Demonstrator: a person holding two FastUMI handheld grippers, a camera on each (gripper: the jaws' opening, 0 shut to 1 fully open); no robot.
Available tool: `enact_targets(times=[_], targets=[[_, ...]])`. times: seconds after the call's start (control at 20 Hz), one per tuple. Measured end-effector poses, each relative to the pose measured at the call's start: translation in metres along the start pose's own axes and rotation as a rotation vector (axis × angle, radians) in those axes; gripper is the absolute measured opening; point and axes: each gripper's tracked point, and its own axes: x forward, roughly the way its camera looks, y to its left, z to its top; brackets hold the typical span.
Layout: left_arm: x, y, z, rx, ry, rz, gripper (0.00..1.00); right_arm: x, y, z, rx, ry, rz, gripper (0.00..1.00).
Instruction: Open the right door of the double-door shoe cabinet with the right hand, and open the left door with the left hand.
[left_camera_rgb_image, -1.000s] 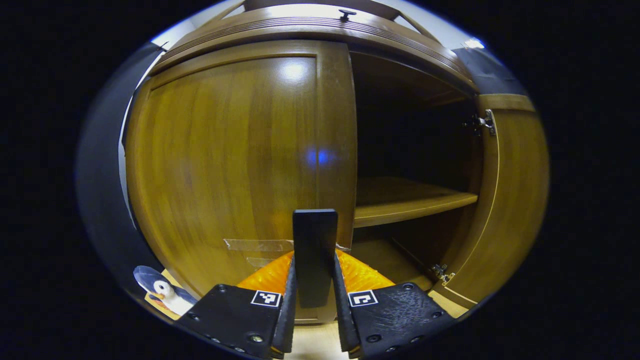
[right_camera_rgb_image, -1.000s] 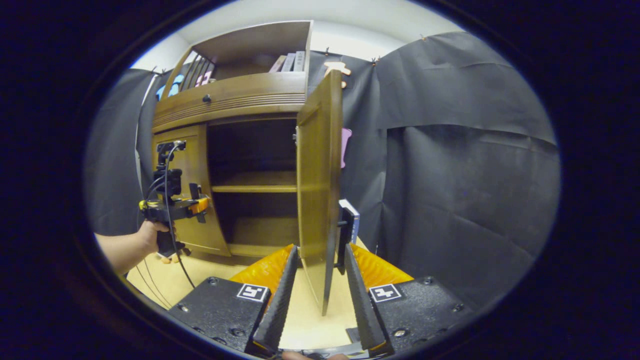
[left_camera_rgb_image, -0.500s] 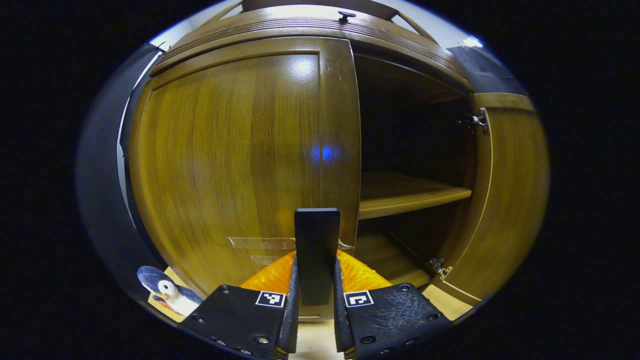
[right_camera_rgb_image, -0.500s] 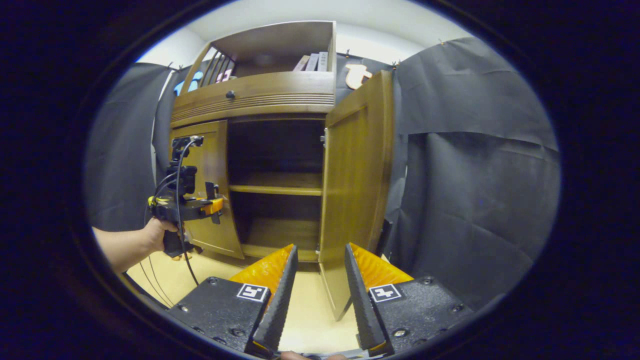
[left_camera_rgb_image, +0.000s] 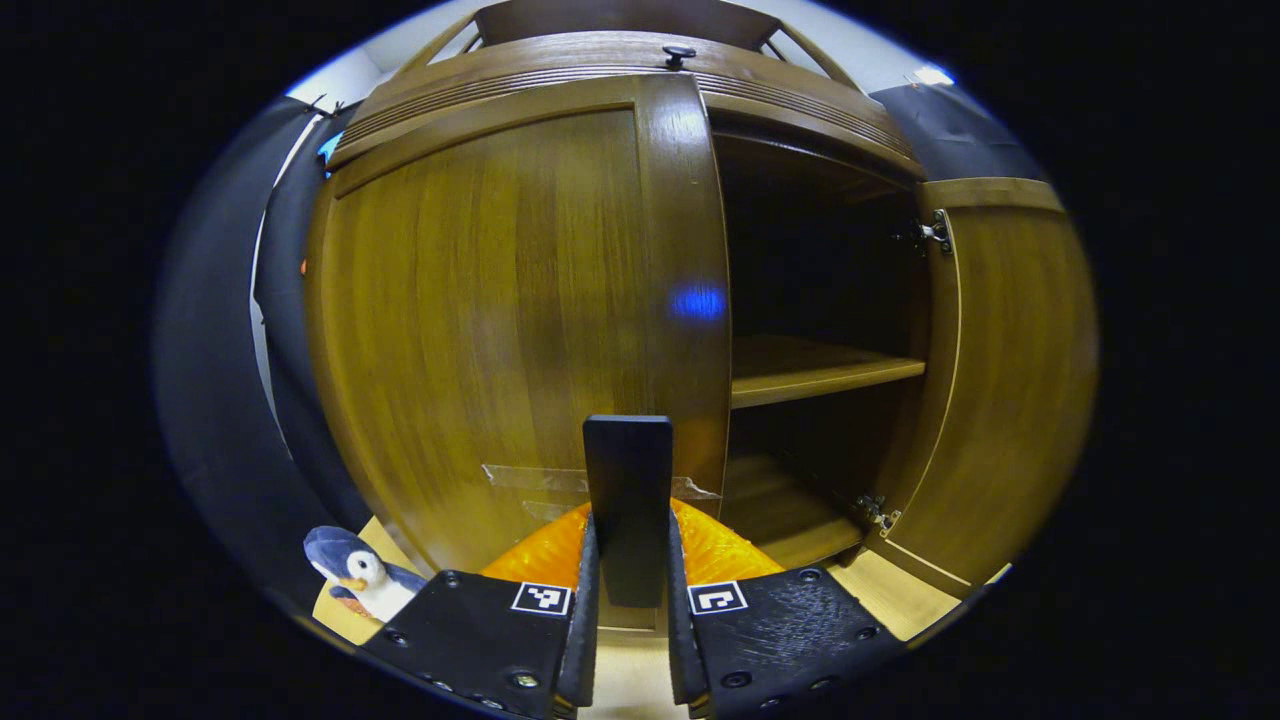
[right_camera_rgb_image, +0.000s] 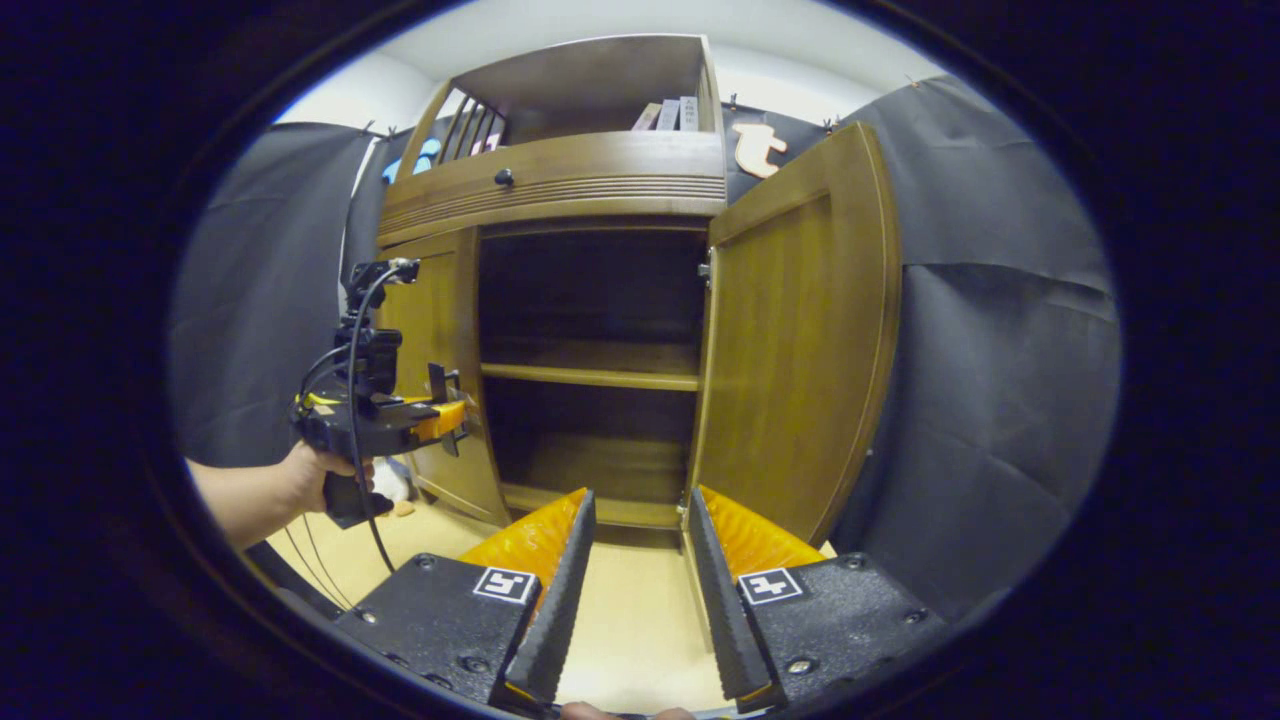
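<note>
Your left gripper (left_camera_rgb_image: 630, 610) is clamped on the black handle (left_camera_rgb_image: 628, 500) of the left door (left_camera_rgb_image: 500, 330), barely ajar on the shoe cabinet (right_camera_rgb_image: 560, 190), while your right gripper (right_camera_rgb_image: 632, 600) hangs released before the wide-open right door (right_camera_rgb_image: 800, 340).

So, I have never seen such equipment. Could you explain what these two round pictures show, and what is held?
A person holds a two-finger gripper in each hand; each carries a camera looking along its fingers. The left gripper view shows the left gripper shut on the black handle of the left door of the shoe cabinet. In the right gripper view, the right gripper is open and holds nothing; the right door stands open, and a hand holds the other gripper. A penguin toy sits on the floor.
</note>
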Motion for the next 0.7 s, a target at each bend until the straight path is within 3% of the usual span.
enact_targets(times=[0.7], targets=[[-0.051, 0.019, -0.012, -0.022, 0.010, 0.089, 0.28, 0.029, 0.028, -0.006, -0.009, 0.027, 0.144, 0.60]])
